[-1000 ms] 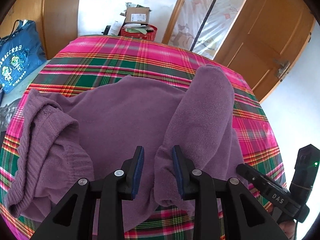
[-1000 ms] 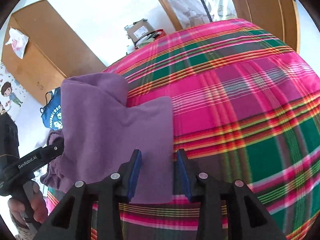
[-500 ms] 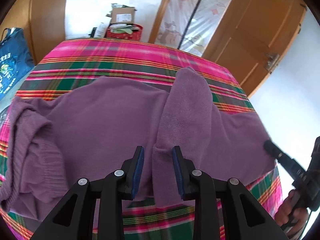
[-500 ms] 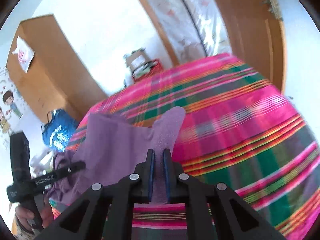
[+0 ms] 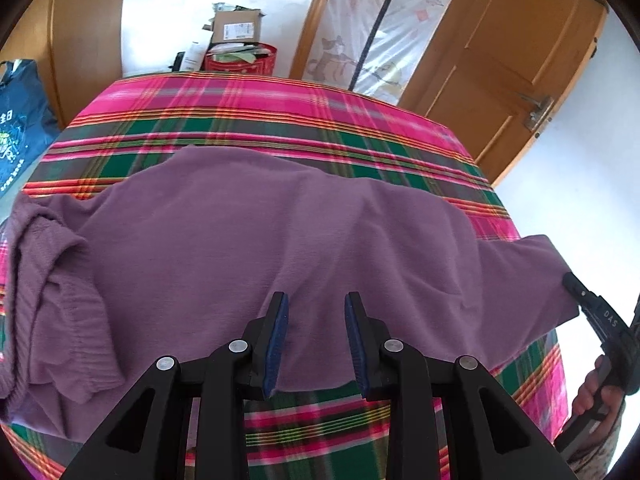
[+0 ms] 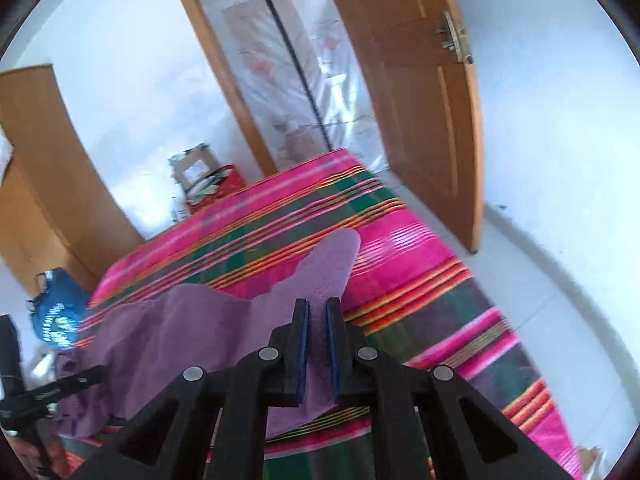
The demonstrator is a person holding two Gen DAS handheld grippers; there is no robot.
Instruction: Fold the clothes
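Purple sweater (image 5: 248,240) lies spread across the plaid cloth (image 5: 280,120) covering the desk, occupying the near half and running from the left edge to the right edge. Its ribbed hem (image 5: 64,320) is bunched and folded over at the near left corner. One sleeve (image 5: 532,280) extends past the right edge, lifted off the surface. Left gripper (image 5: 316,344) hovers above the sweater's near edge, jaws parted wide with nothing between them; the blue pads (image 5: 276,344) are clear of the fabric. Right gripper (image 6: 318,344) has its jaws drawn narrow and clamped on the purple sleeve (image 6: 328,272), whose cuff end projects forward beyond the fingers over the cloth (image 6: 400,240). In the left wrist view the right gripper (image 5: 588,308) is seen at the right edge of the desk, gripped by a hand (image 5: 596,392). Beyond the far edge stand a red basket (image 5: 240,60) with a cardboard box (image 5: 238,30) on top. A blue bag (image 5: 20,128) sits off the left edge. A wooden door (image 5: 516,52) stands open at the far right
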